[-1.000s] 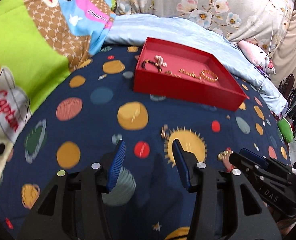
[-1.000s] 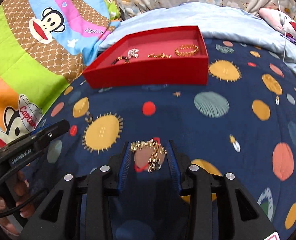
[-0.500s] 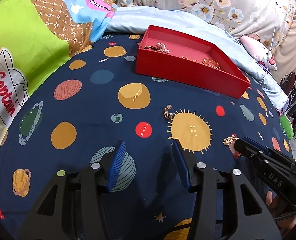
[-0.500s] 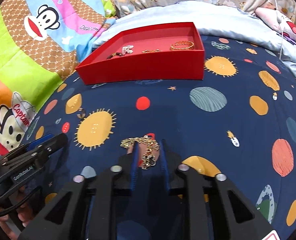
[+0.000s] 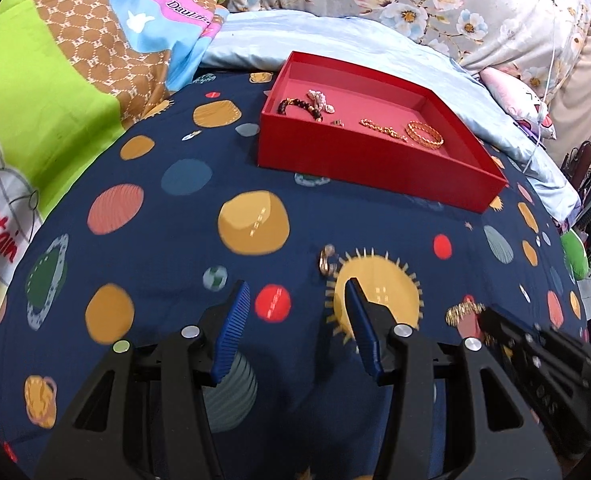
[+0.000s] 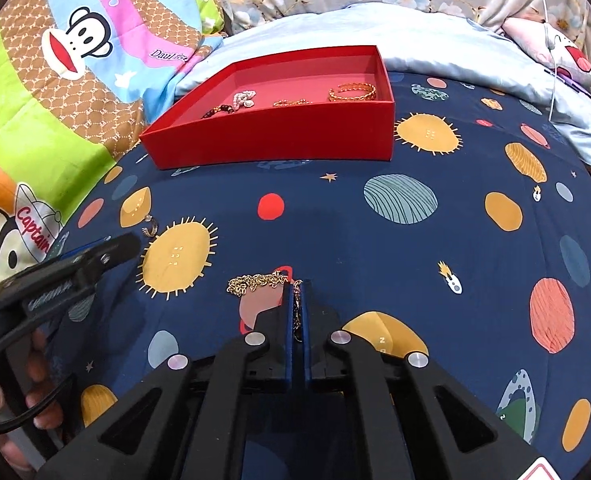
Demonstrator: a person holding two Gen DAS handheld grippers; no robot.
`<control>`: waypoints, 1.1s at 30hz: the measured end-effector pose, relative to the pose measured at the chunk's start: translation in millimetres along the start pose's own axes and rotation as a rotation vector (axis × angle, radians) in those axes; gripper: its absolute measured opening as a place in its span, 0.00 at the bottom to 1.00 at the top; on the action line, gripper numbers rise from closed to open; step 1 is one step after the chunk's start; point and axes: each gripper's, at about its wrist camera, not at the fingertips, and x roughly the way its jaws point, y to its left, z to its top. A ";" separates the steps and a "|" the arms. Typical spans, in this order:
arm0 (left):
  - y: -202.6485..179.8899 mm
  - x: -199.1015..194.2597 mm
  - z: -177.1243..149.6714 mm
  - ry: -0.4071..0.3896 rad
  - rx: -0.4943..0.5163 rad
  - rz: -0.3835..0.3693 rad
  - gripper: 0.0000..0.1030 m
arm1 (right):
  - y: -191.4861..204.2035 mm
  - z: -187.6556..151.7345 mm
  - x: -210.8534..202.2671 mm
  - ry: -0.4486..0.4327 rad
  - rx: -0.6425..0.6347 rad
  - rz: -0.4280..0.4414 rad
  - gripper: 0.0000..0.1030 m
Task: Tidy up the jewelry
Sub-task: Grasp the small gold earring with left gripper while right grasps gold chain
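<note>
A gold chain [image 6: 255, 281] lies on the navy planet-print bedspread, and my right gripper [image 6: 296, 286] is shut on one end of it, links pinched between the blue pads. The same gold chain [image 5: 461, 310] shows at the right gripper's tip in the left wrist view. My left gripper [image 5: 297, 294] stands open just short of a small gold ring [image 5: 327, 260], nothing between its fingers. That ring [image 6: 150, 227] lies by a yellow sun print. A red tray [image 5: 375, 164] further back holds a dark bead bracelet [image 5: 299, 105], a gold bangle [image 5: 425, 134] and other pieces.
Red tray [image 6: 271, 144] sits at the bedspread's far edge against a pale blue pillow [image 6: 435, 36]. A bright monkey-print quilt [image 5: 55, 80] rises at the left. A person's hand [image 6: 23, 400] holds the left gripper's handle. Floral fabric lines the back.
My right gripper's jaws closed onto the gold chain. The left gripper shifted toward the small ring, which now sits closer to its fingertips.
</note>
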 end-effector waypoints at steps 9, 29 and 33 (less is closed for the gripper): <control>-11.7 19.3 14.8 0.002 0.038 0.013 0.25 | -1.5 -0.1 0.3 0.001 0.014 0.018 0.03; -6.9 -17.6 30.0 -0.076 0.037 -0.010 0.04 | 0.8 20.5 -31.0 -0.082 0.012 0.034 0.03; -3.9 -31.4 36.9 -0.101 0.033 -0.021 0.04 | 0.9 29.1 -42.6 -0.114 0.002 0.033 0.03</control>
